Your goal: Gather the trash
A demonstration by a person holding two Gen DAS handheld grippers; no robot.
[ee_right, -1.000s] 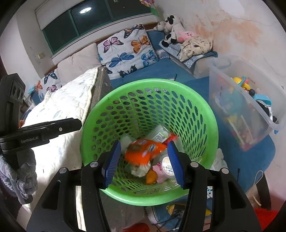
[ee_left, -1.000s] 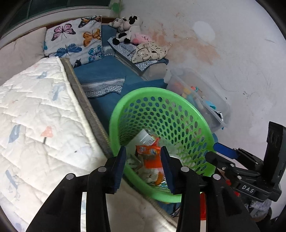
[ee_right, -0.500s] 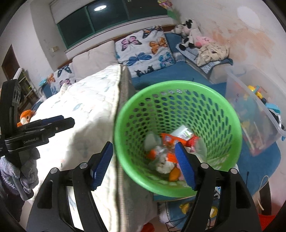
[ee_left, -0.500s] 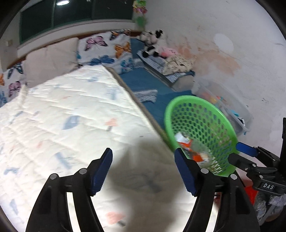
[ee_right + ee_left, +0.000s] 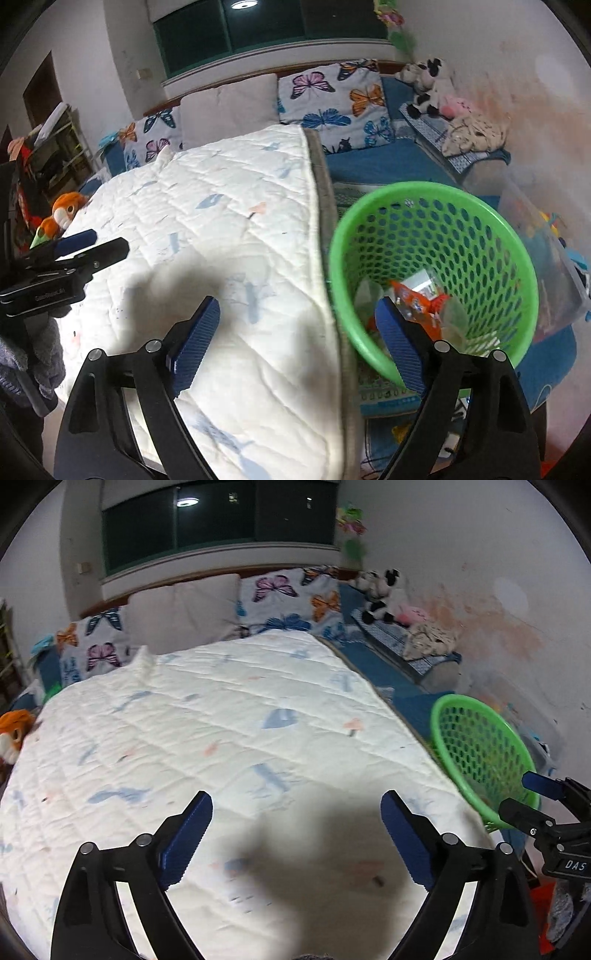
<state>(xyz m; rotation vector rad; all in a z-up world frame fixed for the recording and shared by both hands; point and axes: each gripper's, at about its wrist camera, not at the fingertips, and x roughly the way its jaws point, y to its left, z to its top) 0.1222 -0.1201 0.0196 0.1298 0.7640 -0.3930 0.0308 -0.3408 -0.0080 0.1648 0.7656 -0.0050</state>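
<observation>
A green mesh basket (image 5: 432, 206) stands beside the bed and holds crumpled wrappers, one of them orange (image 5: 417, 301). The same basket (image 5: 480, 746) sits at the right edge of the left wrist view. My left gripper (image 5: 295, 812) hangs over the white quilt (image 5: 221, 738), its jaws opening wide with nothing between them. My right gripper (image 5: 297, 314) straddles the quilt's edge, its right finger in front of the basket's rim. Its jaws are also opening and hold nothing. Each gripper shows in the other's view, the right gripper (image 5: 532, 797) at the right and the left gripper (image 5: 74, 243) at the left.
Butterfly pillows (image 5: 332, 92) and a plain pillow (image 5: 184, 613) line the bed's head. Soft toys (image 5: 428, 88) rest on a folded cloth by the stained wall. A clear storage bin (image 5: 546, 258) of toys stands right of the basket. An orange plush (image 5: 62, 214) lies at the bed's left.
Both grippers have pulled back from over the basket towards the bed and swung left. Their jaws have spread wide. The wrappers stay in the basket.
</observation>
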